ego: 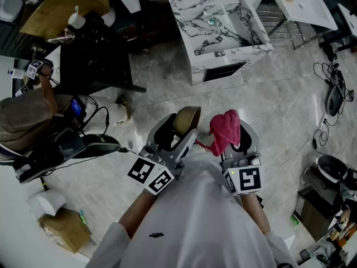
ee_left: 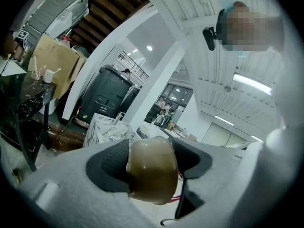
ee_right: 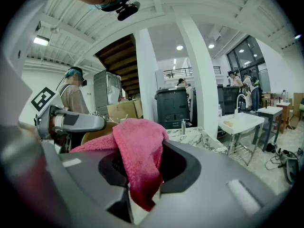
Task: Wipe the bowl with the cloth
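Note:
A small brown bowl (ego: pixel 186 120) is held up in front of the person, clamped by its rim in my left gripper (ego: pixel 177 128). In the left gripper view the bowl (ee_left: pixel 152 171) fills the gap between the jaws, seen edge-on. My right gripper (ego: pixel 231 138) is shut on a pink cloth (ego: pixel 225 129), which bunches above the jaws and hangs over them. The cloth (ee_right: pixel 137 156) drapes down between the jaws in the right gripper view, where the left gripper (ee_right: pixel 71 122) and a part of the bowl (ee_right: pixel 97 136) show at the left. Bowl and cloth sit side by side, a small gap apart.
A marble-patterned sink unit (ego: pixel 220 29) stands ahead on the tiled floor. A black table (ego: pixel 95 57) with cups is at the left, and a seated person (ego: pixel 28 116) beside it. A white table (ego: pixel 304 1) stands at the back right. Cables (ego: pixel 329 94) and gear lie on the right.

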Demonstrator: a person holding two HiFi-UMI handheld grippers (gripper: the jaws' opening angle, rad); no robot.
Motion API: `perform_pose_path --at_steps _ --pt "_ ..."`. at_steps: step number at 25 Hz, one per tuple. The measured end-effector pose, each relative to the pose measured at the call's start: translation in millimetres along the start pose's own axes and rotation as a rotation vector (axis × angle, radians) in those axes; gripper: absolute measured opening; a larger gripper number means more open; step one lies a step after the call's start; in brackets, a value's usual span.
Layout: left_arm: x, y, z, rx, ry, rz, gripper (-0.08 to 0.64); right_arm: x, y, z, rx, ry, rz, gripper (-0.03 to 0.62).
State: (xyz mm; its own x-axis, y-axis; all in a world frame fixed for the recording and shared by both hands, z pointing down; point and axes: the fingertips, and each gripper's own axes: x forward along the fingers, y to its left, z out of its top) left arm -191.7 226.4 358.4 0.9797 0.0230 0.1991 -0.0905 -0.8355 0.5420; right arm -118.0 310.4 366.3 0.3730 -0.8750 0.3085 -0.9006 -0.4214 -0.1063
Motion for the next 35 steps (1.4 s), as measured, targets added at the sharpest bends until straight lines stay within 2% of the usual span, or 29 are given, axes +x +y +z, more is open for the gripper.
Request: perform_pose_path --at_steps 6,11,18,26,32,35 --pt "-47 36 2 -0.014 0.019 -0.049 0.288 0 63 5 -0.002 -0.021 -0.035 0.120" --pt "-74 40 7 0.014 0.006 -0.111 0.288 -4 85 -3 0.028 -0.039 -0.103 0.121" --pt "-100 65 4 -0.020 0.017 -0.135 0.288 3 110 -6 0.028 -0.032 -0.154 0.121" --pt "-54 78 12 -0.020 0.050 -0.149 0.288 31 68 -2 0.049 -0.013 -0.200 0.118" --pt "18 108 38 -0.025 0.049 -0.100 0.288 97 10 14 0.029 -0.013 -0.160 0.118" --pt "65 123 57 -0.040 0.049 -0.057 0.288 139 -25 29 0.020 0.002 -0.110 0.118"
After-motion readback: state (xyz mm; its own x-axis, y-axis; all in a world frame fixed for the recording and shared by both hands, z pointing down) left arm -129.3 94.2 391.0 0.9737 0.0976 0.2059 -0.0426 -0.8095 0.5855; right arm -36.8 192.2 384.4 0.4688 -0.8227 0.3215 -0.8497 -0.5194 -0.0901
